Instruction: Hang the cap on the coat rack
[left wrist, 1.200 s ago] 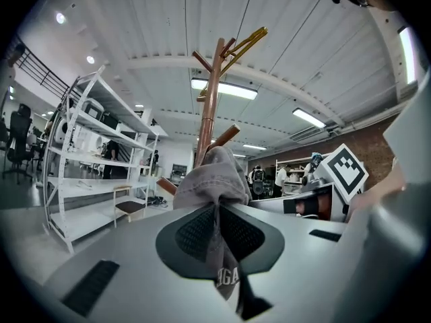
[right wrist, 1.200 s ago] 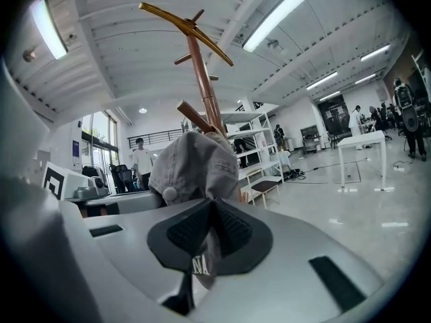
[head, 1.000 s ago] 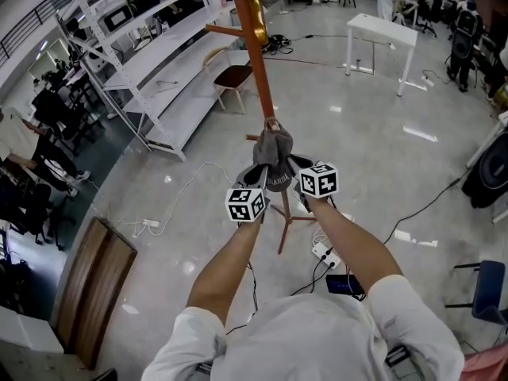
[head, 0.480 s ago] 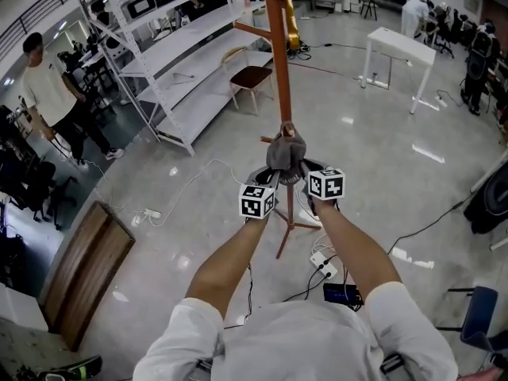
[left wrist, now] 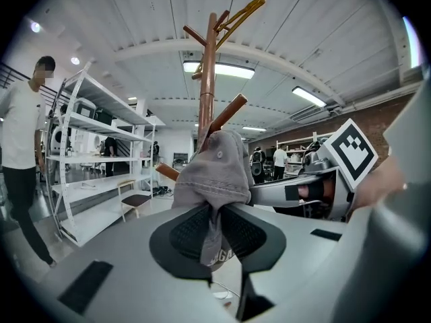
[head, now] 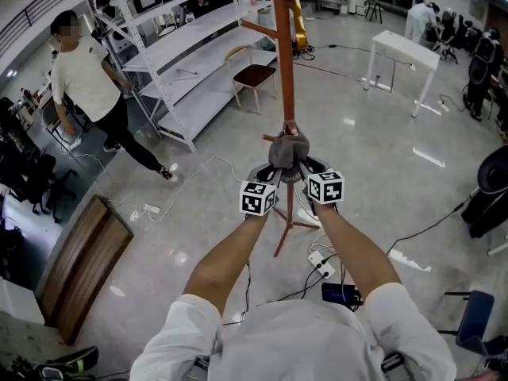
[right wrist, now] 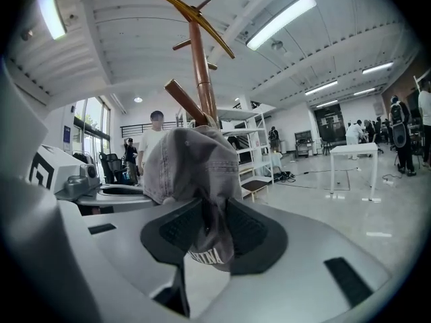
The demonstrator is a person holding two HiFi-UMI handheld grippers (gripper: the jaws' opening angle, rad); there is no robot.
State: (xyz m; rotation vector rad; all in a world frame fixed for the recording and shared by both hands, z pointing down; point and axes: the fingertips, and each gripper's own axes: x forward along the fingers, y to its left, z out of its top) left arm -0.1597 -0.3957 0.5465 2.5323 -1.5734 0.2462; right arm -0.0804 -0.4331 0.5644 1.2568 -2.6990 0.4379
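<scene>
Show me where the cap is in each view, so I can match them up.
Head view: cap, centre, against the pole.
Left gripper view: cap, centre, low.
Right gripper view: cap, centre-left, low.
Shared landmark: the coat rack, its pole rising behind it.

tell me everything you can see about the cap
The cap is grey, washed cotton or denim by its look, with stitched panels, a small eyelet and white lettering on the edge that hangs lowest. It is crumpled, draped over a slanting wooden peg of the coat rack, the peg's tip poking out at its top. The left gripper pinches its hanging edge; the right gripper has just been opening its jaws, the fabric hanging between them.
</scene>
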